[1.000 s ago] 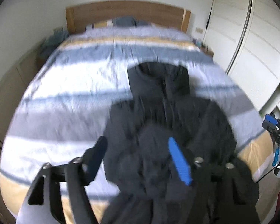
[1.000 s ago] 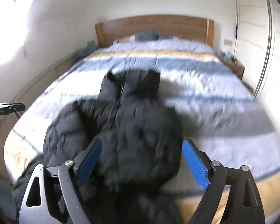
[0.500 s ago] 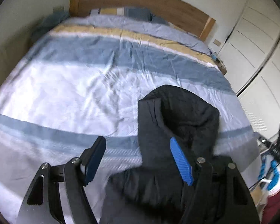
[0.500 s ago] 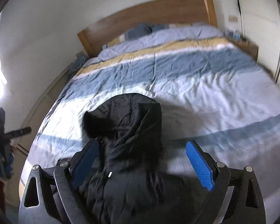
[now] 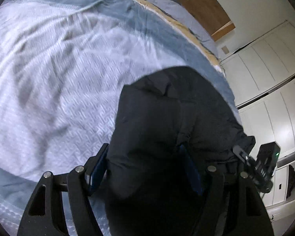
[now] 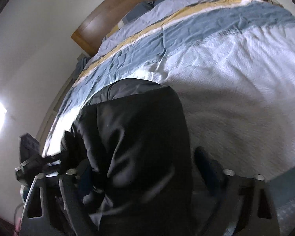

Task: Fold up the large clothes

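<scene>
A black padded jacket lies on the striped bed; its hood (image 5: 167, 110) fills the lower middle of the left wrist view and also shows in the right wrist view (image 6: 139, 129). My left gripper (image 5: 145, 169) is open, its blue-padded fingers (image 5: 97, 167) straddling the hood's left edge close over the fabric. My right gripper (image 6: 147, 173) is open, with the hood's right side bunched between its wide-set fingers (image 6: 204, 163). The jacket's body is hidden below both views.
The bed cover (image 5: 49, 68) has white, blue and yellow stripes and spreads beyond the hood. A wooden headboard (image 6: 112, 13) stands at the far end. White wardrobe doors (image 5: 269, 82) stand to the right of the bed. The other gripper's body (image 5: 265, 165) shows at the right edge.
Both grippers have moved forward along the jacket and dropped low over the hood, tilting toward each other. The hood now fills the space between the fingers. Both stayed open.
</scene>
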`<act>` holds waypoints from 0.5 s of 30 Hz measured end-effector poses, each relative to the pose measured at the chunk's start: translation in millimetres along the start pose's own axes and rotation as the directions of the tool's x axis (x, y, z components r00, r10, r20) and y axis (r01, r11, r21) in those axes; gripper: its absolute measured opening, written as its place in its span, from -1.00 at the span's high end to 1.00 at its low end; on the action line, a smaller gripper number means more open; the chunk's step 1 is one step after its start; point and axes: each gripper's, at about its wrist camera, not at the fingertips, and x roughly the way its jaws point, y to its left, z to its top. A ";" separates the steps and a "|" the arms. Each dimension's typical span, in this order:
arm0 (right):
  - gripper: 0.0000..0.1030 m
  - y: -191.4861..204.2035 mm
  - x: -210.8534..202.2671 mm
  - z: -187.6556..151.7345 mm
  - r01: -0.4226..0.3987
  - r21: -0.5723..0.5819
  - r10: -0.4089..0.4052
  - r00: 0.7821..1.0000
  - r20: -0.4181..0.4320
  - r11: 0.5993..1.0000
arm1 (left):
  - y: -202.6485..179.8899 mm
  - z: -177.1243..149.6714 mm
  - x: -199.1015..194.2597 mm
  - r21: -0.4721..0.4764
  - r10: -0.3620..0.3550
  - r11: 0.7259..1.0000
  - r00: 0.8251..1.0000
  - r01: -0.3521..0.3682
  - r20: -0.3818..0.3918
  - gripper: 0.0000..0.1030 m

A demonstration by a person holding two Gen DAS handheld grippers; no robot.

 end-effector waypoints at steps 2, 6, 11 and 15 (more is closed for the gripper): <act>0.49 5.2 -1.2 1.2 0.004 -0.014 -0.004 1.000 0.002 1.000 | -8.8 -5.5 -1.7 0.027 0.023 0.999 1.000 -0.023 0.001 0.06; 0.73 40.6 -27.6 -2.8 -0.004 -0.110 0.003 1.000 -0.014 0.994 | -39.2 -22.1 -31.8 0.099 0.063 0.993 0.998 -0.062 -0.002 0.75; 0.74 94.6 -106.0 -25.9 -0.040 -0.218 0.038 0.999 -0.015 0.975 | -78.8 -63.4 -115.7 0.187 0.046 0.981 0.997 -0.056 0.057 0.80; 0.74 125.8 -181.8 -65.0 -0.092 -0.280 0.101 0.995 0.016 0.956 | -92.8 -126.1 -199.7 0.213 0.005 0.977 0.993 -0.030 0.118 0.81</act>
